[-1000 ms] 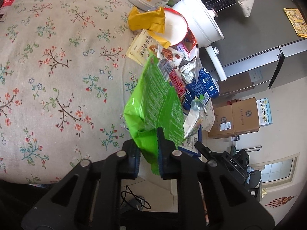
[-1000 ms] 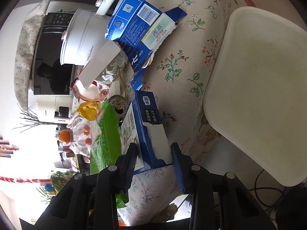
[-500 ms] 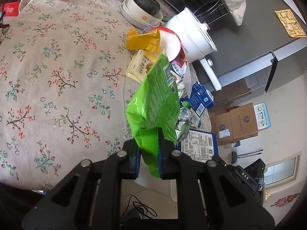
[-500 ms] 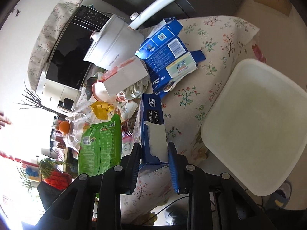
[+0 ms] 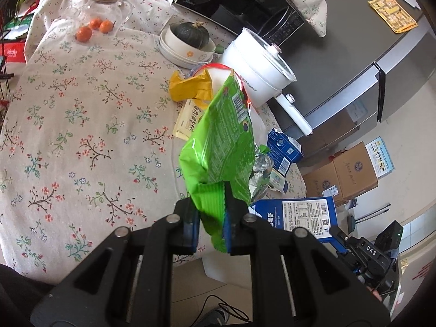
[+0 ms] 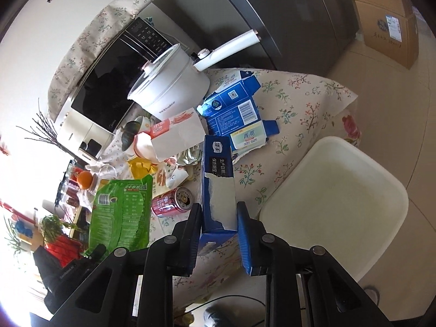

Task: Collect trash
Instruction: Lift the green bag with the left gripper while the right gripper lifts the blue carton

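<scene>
My left gripper point(image 5: 211, 209) is shut on the bottom edge of a green snack bag point(image 5: 220, 141), which hangs lifted above the floral tablecloth point(image 5: 81, 125). In the right wrist view the same green bag point(image 6: 122, 212) shows at lower left. My right gripper point(image 6: 219, 218) is shut on a tall blue carton point(image 6: 218, 179) with a torn white patch, both pads pressing its sides, and it is held clear of the table. More trash lies on the table: a red can point(image 6: 171, 201), a flattened blue carton point(image 6: 237, 111), a yellow wrapper point(image 5: 190, 87) and a red-and-white paper cup point(image 6: 174, 136).
A white pot with a long handle point(image 6: 169, 87) stands behind the trash, before a microwave point(image 5: 239, 0). A bowl holding a dark squash point(image 5: 188, 41) sits at the back. A white plastic seat point(image 6: 335, 204) stands beside the table's edge. Cardboard boxes point(image 5: 348, 174) rest on the floor.
Both grippers have risen with their loads, so more of the table shows. The right jaws have narrowed onto the blue carton, and both views have rolled.
</scene>
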The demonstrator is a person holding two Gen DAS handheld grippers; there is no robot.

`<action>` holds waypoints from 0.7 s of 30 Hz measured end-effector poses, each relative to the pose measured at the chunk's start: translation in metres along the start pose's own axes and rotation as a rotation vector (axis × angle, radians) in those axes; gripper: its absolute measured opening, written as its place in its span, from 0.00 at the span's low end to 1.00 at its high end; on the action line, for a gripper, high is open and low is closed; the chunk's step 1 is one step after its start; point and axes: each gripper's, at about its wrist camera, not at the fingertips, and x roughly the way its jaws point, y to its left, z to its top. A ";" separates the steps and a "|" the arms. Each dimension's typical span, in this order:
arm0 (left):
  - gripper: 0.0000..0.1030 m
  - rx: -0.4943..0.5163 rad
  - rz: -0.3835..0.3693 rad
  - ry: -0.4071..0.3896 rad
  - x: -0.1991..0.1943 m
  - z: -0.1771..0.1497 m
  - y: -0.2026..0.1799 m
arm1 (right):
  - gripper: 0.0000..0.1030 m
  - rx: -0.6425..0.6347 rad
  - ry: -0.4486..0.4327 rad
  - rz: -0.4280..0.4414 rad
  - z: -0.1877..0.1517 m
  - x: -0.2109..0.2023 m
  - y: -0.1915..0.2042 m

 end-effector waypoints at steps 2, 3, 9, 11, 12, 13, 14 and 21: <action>0.15 0.034 0.006 -0.012 -0.002 -0.001 -0.008 | 0.25 -0.021 -0.019 -0.011 0.002 -0.009 0.001; 0.15 0.046 0.005 -0.013 -0.002 -0.002 -0.012 | 0.25 -0.032 -0.029 -0.016 0.003 -0.014 0.001; 0.15 0.103 0.002 -0.005 0.000 -0.008 -0.032 | 0.25 -0.075 -0.084 -0.052 0.006 -0.035 0.000; 0.15 0.135 -0.002 -0.007 0.000 -0.012 -0.043 | 0.25 -0.086 -0.097 -0.057 0.006 -0.041 0.000; 0.15 0.151 -0.006 -0.007 0.000 -0.013 -0.048 | 0.25 -0.096 -0.113 -0.069 0.006 -0.044 0.001; 0.15 0.163 -0.011 -0.006 0.000 -0.016 -0.053 | 0.25 -0.107 -0.133 -0.083 0.006 -0.049 0.001; 0.15 0.175 -0.018 -0.003 0.000 -0.018 -0.059 | 0.25 -0.115 -0.149 -0.096 0.007 -0.054 0.002; 0.15 0.293 -0.081 0.105 0.030 -0.044 -0.123 | 0.25 -0.183 -0.252 -0.381 0.003 -0.077 -0.006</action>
